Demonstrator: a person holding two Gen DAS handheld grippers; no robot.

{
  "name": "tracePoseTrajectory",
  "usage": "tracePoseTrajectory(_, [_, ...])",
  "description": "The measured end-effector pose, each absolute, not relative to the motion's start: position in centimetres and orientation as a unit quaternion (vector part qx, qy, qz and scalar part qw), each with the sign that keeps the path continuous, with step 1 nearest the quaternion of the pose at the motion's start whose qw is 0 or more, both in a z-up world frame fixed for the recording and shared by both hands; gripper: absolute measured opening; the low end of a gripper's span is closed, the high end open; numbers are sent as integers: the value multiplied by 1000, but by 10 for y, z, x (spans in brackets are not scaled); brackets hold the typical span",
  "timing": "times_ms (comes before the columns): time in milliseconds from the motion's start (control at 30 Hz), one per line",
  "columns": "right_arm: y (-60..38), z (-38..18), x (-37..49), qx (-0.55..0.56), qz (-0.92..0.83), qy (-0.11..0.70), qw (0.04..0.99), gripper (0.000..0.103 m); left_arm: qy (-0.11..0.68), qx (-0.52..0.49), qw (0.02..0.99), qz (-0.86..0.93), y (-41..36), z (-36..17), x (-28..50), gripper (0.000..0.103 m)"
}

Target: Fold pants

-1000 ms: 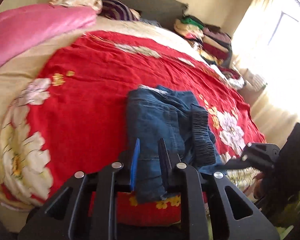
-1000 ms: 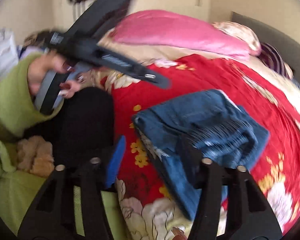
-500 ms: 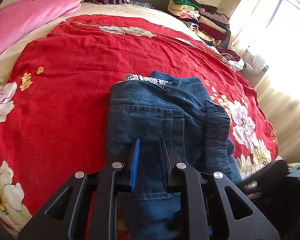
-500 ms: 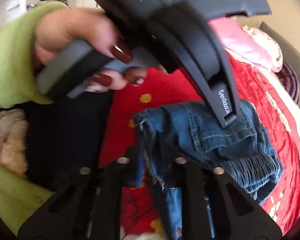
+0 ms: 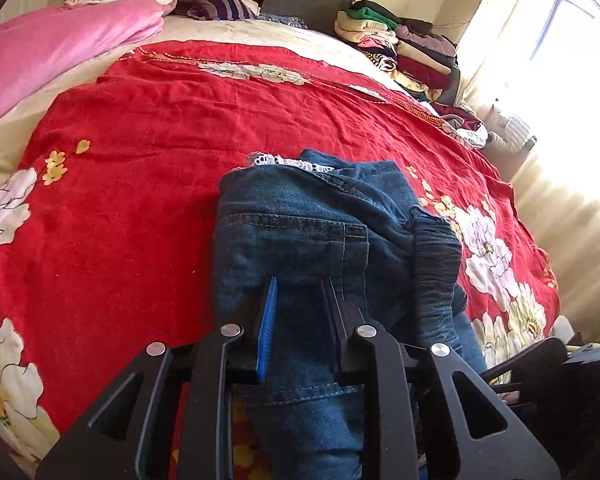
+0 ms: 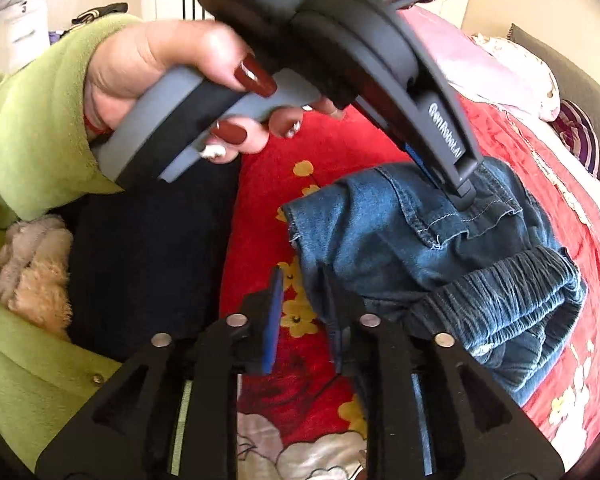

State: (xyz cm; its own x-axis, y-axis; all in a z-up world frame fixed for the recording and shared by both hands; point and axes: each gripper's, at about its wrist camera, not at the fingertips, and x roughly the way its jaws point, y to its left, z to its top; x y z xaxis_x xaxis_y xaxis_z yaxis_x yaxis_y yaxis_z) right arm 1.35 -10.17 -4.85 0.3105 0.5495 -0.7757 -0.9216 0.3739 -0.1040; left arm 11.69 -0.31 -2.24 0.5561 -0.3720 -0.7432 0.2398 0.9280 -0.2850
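The folded blue denim pants [image 5: 320,232] lie on the red flowered bedspread [image 5: 140,168] near the bed's front edge. My left gripper [image 5: 300,284] hovers over the pants' near part, jaws a narrow gap apart, nothing held between them. In the right wrist view the pants [image 6: 420,240] show with the elastic waistband at right, and the left gripper's tip [image 6: 464,188] presses on the denim by a pocket seam. My right gripper [image 6: 300,280] is at the pants' near corner, jaws slightly apart; the right finger touches the denim edge.
A pink duvet [image 5: 60,48] and pillows lie at the bed's head. A stack of folded clothes [image 5: 400,48] sits at the far right by the bright window. The person's green sleeve [image 6: 32,120] and dark lap are at the left of the right wrist view.
Both grippers have moved in over the pants. The right gripper's jaws have narrowed from wide open and come to the pants' near corner. The left gripper has come down onto the denim.
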Motion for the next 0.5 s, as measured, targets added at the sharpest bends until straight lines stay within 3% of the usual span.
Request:
tracePoseTrajectory(67, [-103,-43,13,-272,487,331,761,26,437,-73,880,-173,-3,-22,116,22])
tracePoseTrajectory(267, [-107,-24,-3,-261,490,321,767,35,435,-70,882,-169,-3,-20,113,23])
tracePoseTrajectory(500, [-112,-10,-13,-243,497,318,770,38,430,-61,886,-164,-4,-16,105,24])
